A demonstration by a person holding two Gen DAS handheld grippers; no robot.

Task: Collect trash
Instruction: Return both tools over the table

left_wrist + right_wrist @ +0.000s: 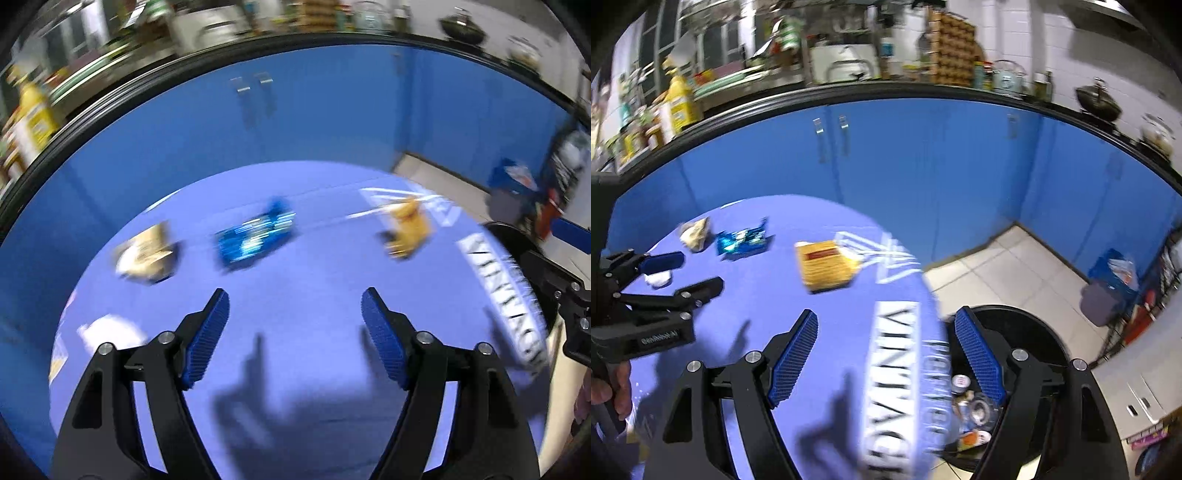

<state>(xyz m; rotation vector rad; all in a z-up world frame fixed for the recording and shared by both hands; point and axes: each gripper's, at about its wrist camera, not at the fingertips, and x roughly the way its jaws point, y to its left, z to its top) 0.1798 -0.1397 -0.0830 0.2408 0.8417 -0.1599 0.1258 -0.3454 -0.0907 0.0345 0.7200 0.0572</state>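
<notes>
Trash lies on a round table with a purple cloth [314, 295]. A shiny blue wrapper [255, 236] lies mid-table, also in the right wrist view [742, 242]. A beige crumpled wrapper [146, 253] lies to its left [696, 232]. A yellow packet [408, 225] lies on the right [825, 264]. A white crumpled piece [109, 330] lies near the left edge [659, 278]. My left gripper [295, 310] is open and empty above the cloth. My right gripper [886, 332] is open and empty over the table's right edge, above a black trash bin [1015, 332] holding trash.
Blue cabinets [923, 166] with a cluttered black-edged counter stand behind the table. The floor [997, 266] is tiled at the right. A blue box [1115, 269] and a grey container [1099, 301] sit on the floor at the far right.
</notes>
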